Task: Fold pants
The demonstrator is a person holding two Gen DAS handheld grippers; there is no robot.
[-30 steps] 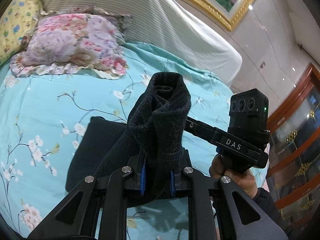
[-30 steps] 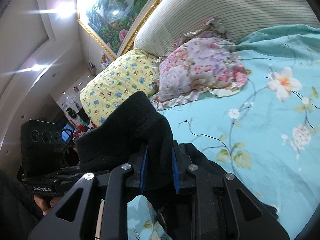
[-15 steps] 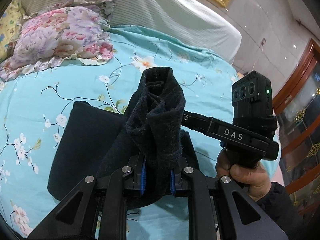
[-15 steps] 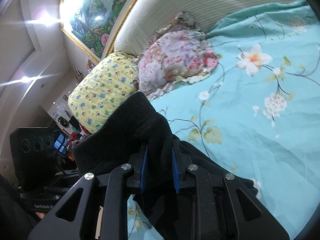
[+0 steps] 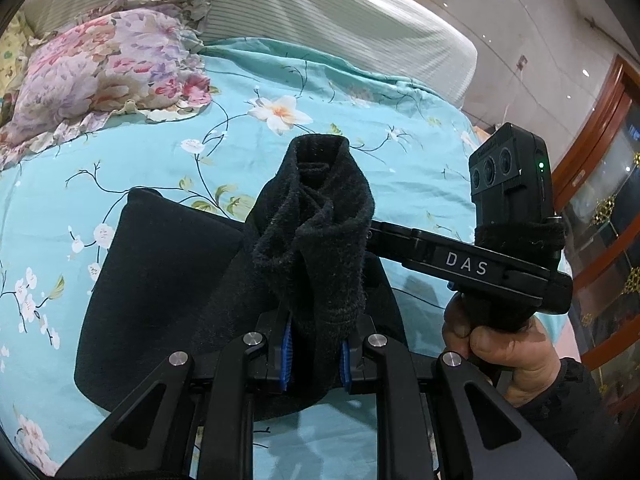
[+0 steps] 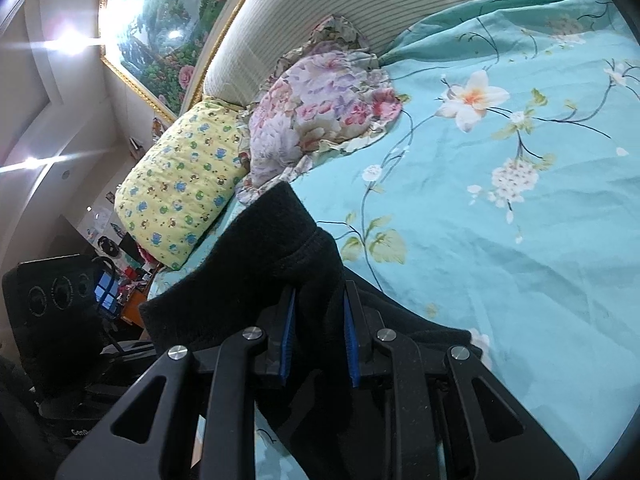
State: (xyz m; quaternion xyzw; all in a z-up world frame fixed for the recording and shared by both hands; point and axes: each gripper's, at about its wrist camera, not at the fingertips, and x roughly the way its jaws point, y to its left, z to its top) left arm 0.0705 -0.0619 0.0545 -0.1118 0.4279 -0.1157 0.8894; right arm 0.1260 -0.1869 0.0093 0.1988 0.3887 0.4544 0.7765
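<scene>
Both the left gripper [image 5: 315, 354] and right gripper [image 6: 319, 334] pinch bunched black pants [image 5: 168, 280] above the teal floral bedsheet [image 5: 340, 92], near 2 pillows [image 6: 320, 108], the cloth blocking each view.

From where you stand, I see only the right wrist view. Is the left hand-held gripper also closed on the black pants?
Observer: Yes, the left hand-held gripper is shut on the black pants, a bunched end standing up between its blue pads.
Operator: Does the rest of the pants hang free?
Observer: No, the lower part lies flat on the floral sheet.
Operator: Is anything beyond my bed edge?
Observer: A wooden cabinet with gold trim stands there.
</scene>
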